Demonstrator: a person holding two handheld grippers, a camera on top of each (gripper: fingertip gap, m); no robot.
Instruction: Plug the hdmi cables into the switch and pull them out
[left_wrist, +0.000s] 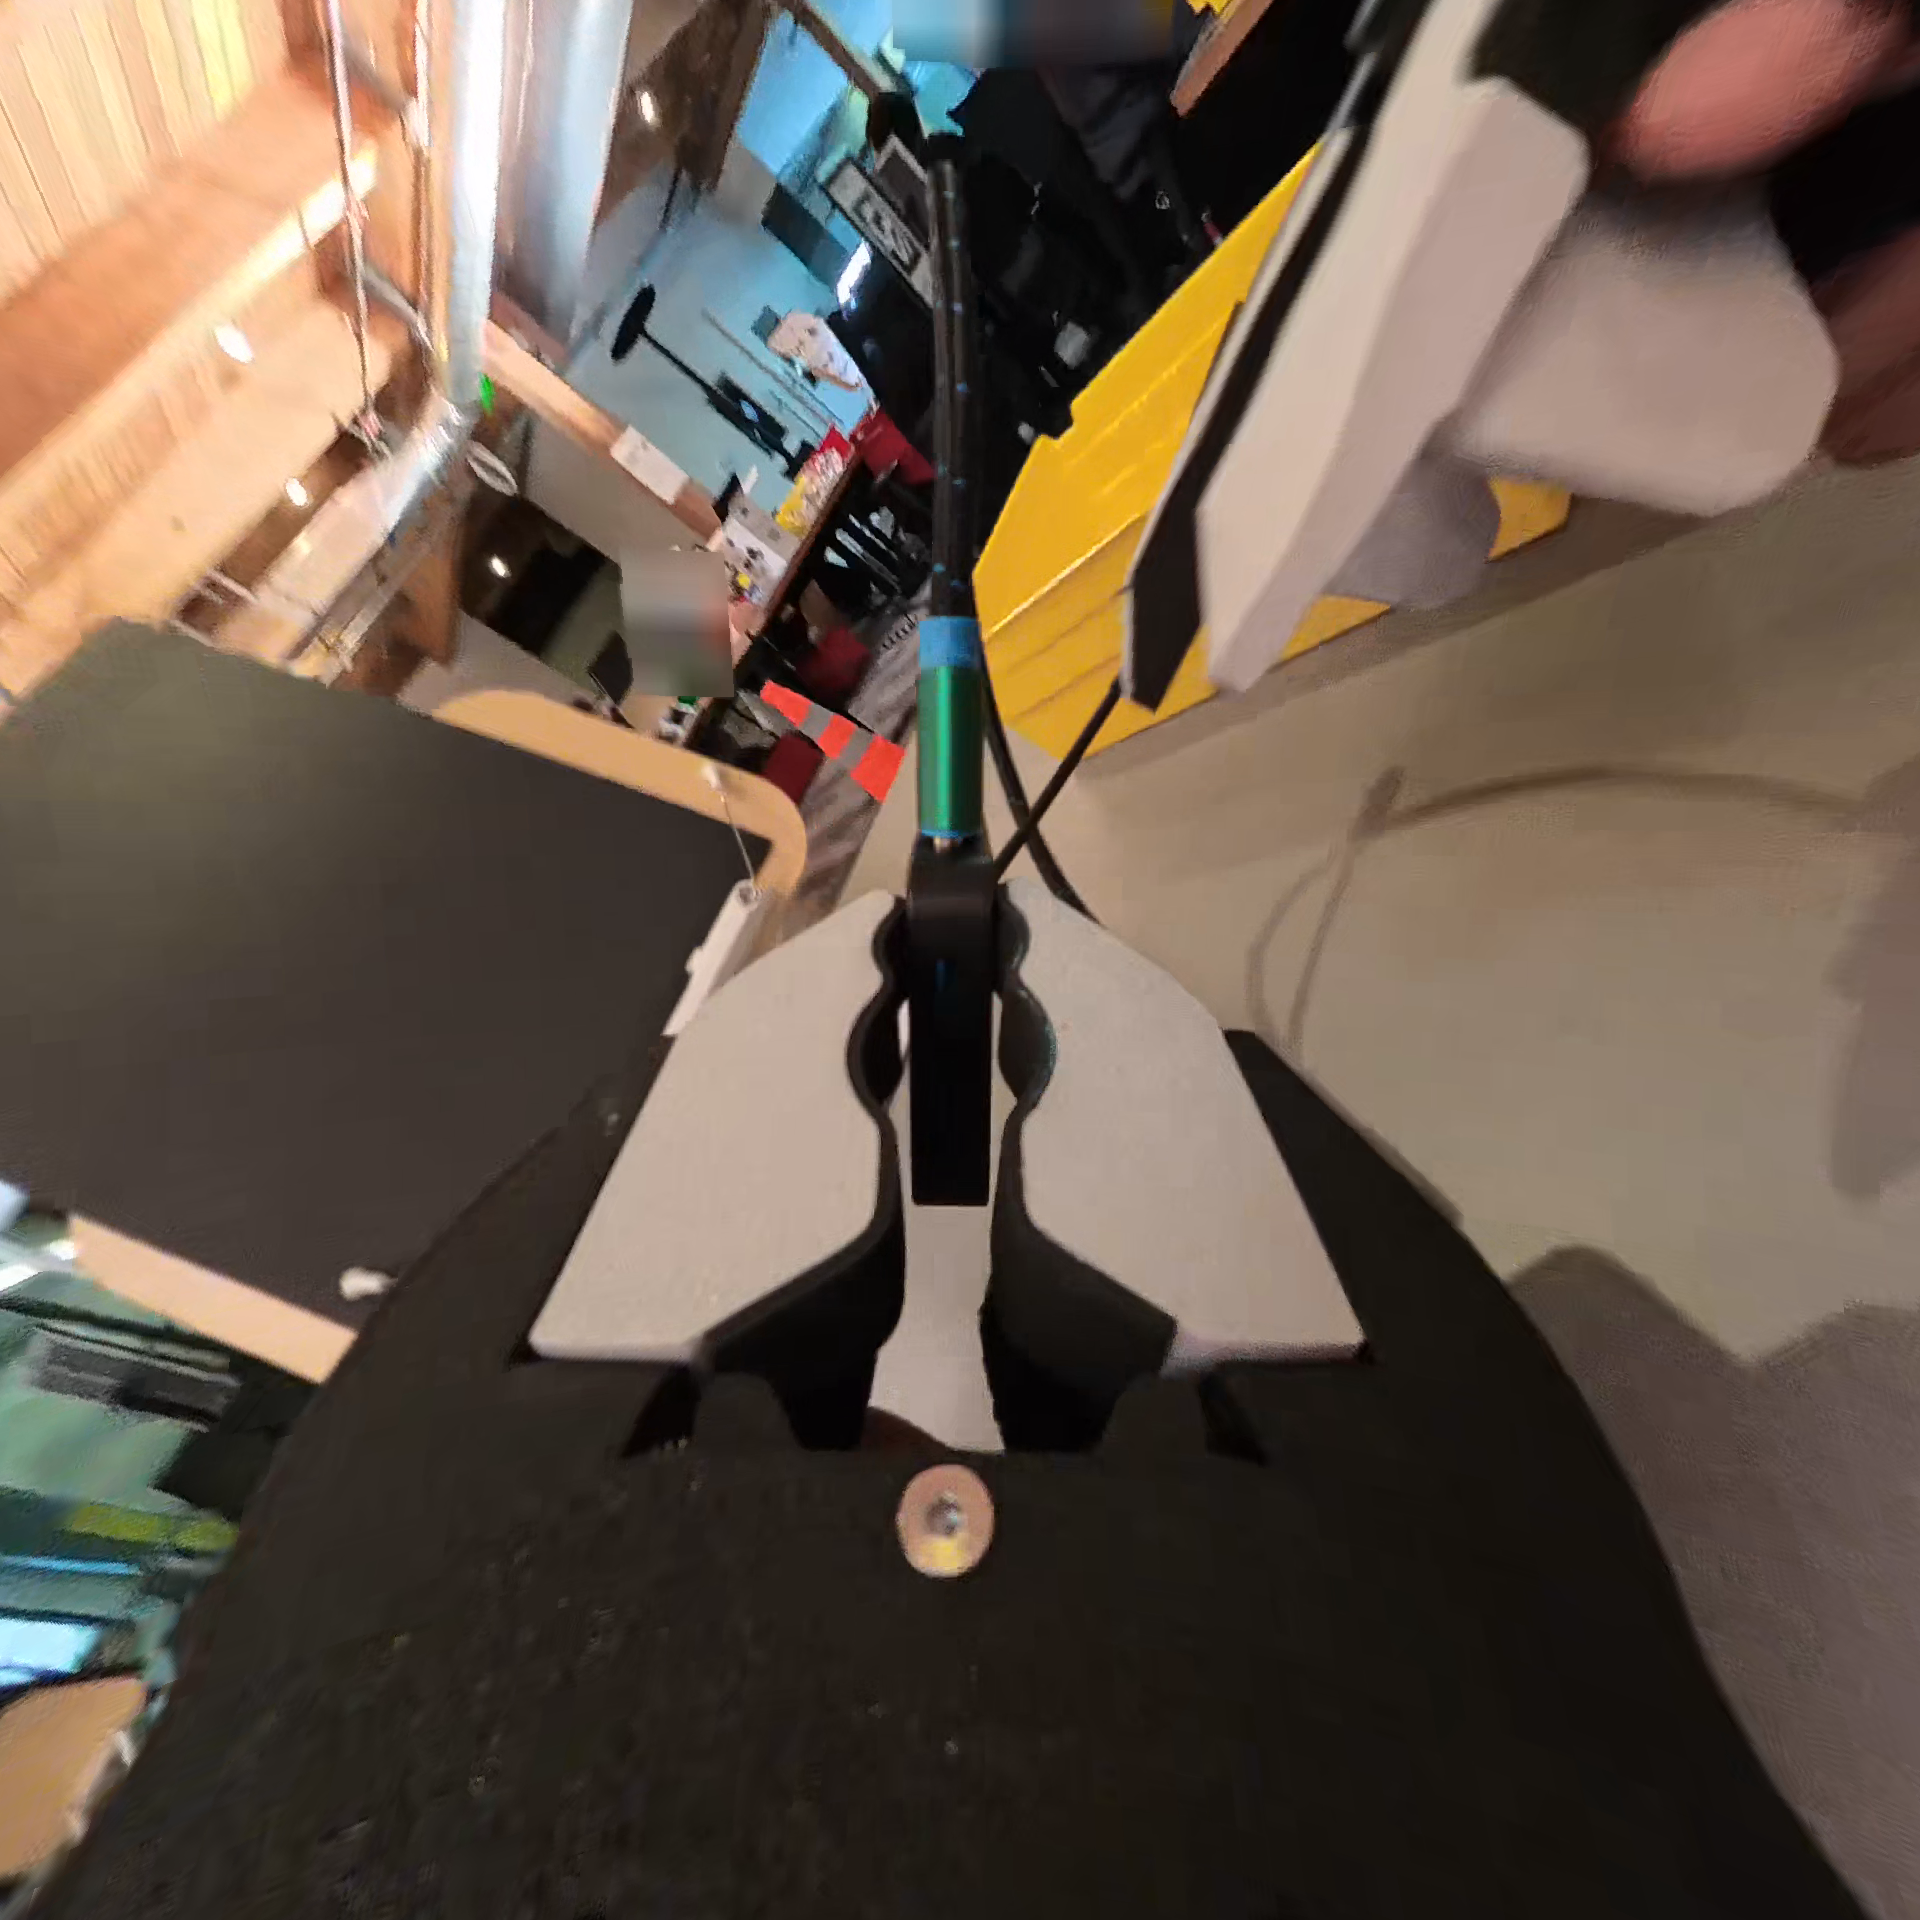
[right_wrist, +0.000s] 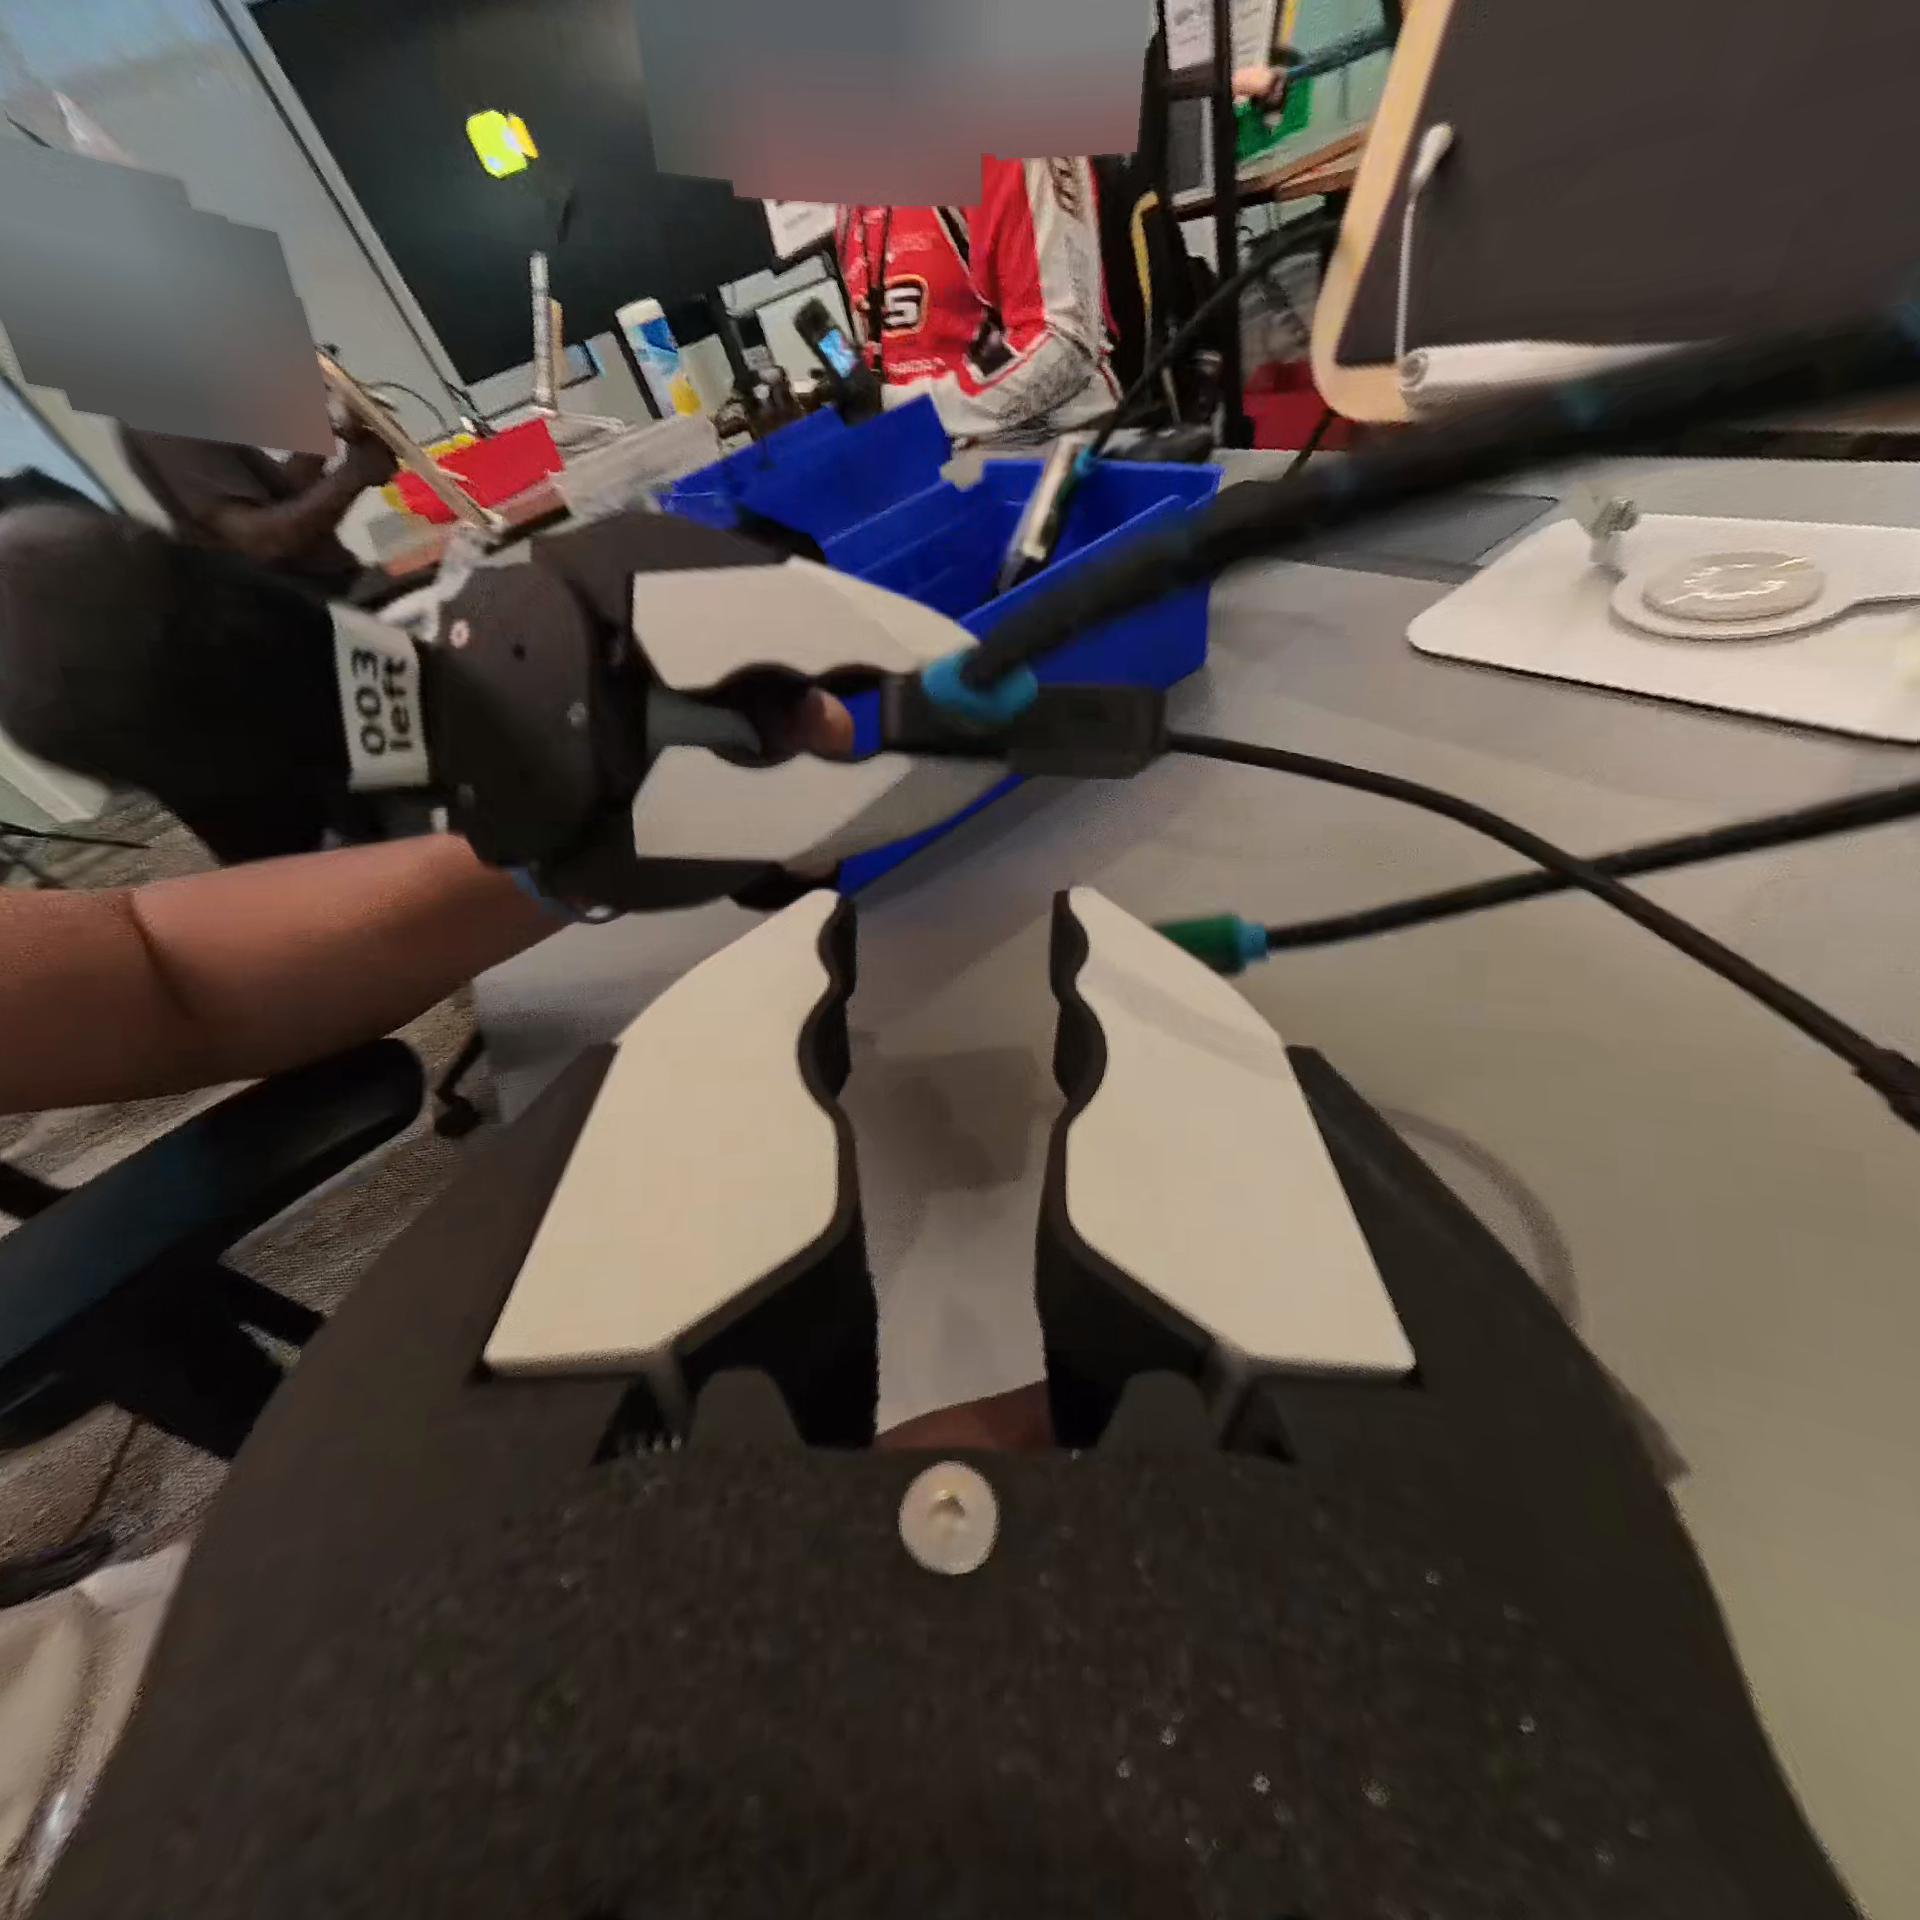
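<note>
My left gripper (left_wrist: 945, 904) is shut on a flat black HDMI switch (left_wrist: 948, 1039), held above the grey table. A green plug with a blue collar (left_wrist: 948, 758) sits in the switch's far end, and its black braided cable (left_wrist: 951, 364) runs away from it. In the right wrist view the left gripper (right_wrist: 920, 717) holds the switch (right_wrist: 1081, 727) with the blue-collared plug (right_wrist: 982, 686) in it. My right gripper (right_wrist: 951, 914) is open and empty, just below the switch. A second cable's green plug (right_wrist: 1210, 940) lies loose on the table (right_wrist: 1558, 1143), right of its fingertips.
A thin black lead (right_wrist: 1455, 810) runs from the switch across the table. A blue bin (right_wrist: 1122, 582) stands behind the switch, a white pad (right_wrist: 1662, 665) at the right, a dark wood-edged panel (right_wrist: 1662, 156) behind it. A yellow bin (left_wrist: 1091, 499) and one of the right gripper's fingers (left_wrist: 1351, 395) show in the left wrist view. My right fingertips sit around 5 centimetres from my left ones.
</note>
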